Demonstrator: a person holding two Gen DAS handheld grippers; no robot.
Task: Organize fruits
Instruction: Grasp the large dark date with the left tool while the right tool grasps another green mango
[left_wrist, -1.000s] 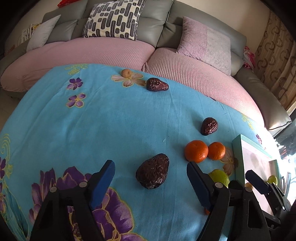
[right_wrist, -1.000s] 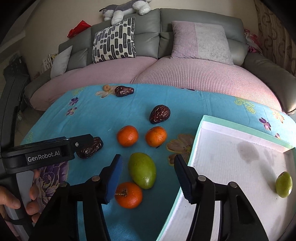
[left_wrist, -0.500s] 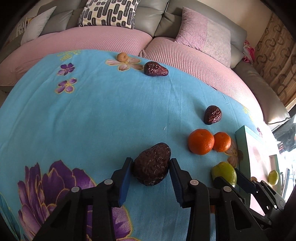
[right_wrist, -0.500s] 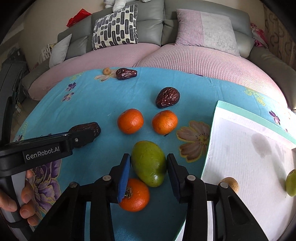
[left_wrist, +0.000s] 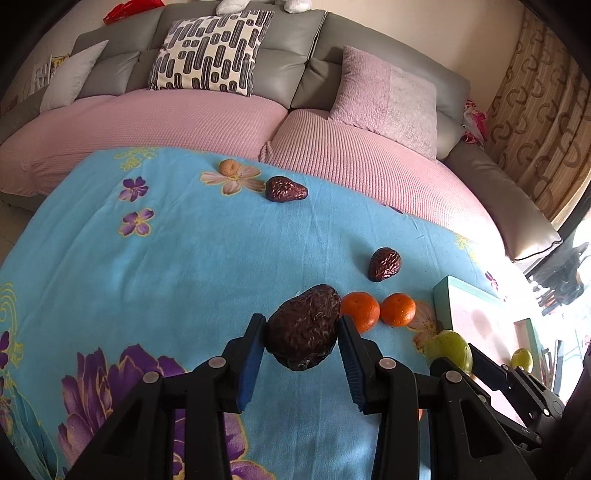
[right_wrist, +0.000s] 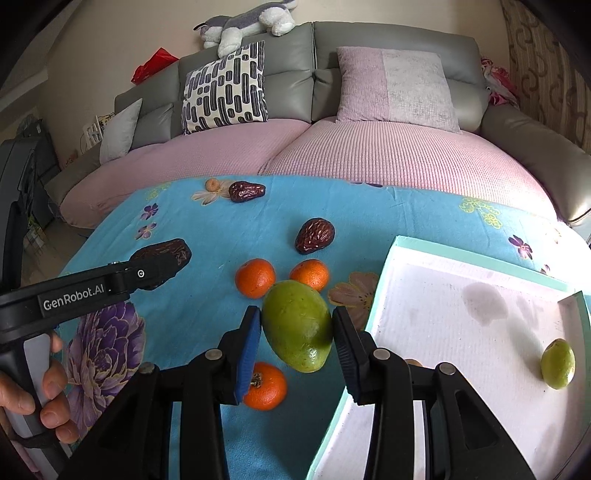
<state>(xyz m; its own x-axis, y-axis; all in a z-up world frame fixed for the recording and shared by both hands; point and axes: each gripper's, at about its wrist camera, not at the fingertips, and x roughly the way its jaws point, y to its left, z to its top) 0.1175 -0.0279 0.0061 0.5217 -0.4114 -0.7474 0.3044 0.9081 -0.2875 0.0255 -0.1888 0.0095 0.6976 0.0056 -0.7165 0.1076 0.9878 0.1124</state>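
- While both grippers hang over the blue flowered cloth (left_wrist: 207, 258), the left gripper (left_wrist: 302, 345) has its fingers clamped on a large wrinkled dark-brown fruit (left_wrist: 303, 326), one blue pad against each flank.
- That brown fruit appears lifted off the cloth; its long axis tilts, with the narrower end pointing up and away to the right and the broad end low, toward the camera.
- The right gripper (right_wrist: 297, 334) is closed on a green mango (right_wrist: 297, 326), pads pressing its two sides.
- The mango's long axis runs diagonally, the upper end pointing away and left toward the oranges, the lower end toward the camera and right, near the tray edge.
- Two oranges (right_wrist: 255, 278) lie side by side on the cloth just beyond the mango; a third orange (right_wrist: 266, 387) sits on the cloth below it, partly behind the left pad.
- A smaller brown fruit (right_wrist: 315, 235) rests past the oranges, and another brown fruit (right_wrist: 246, 191) lies near the far edge, beside a small tan fruit (right_wrist: 212, 184).
- A pale tray with a green rim (right_wrist: 384, 280) lies to the right, holding a small green fruit (right_wrist: 557, 363) close to its right wall.
- A hand (right_wrist: 44, 402) grips the left tool's handle at the lower left of the right wrist view.
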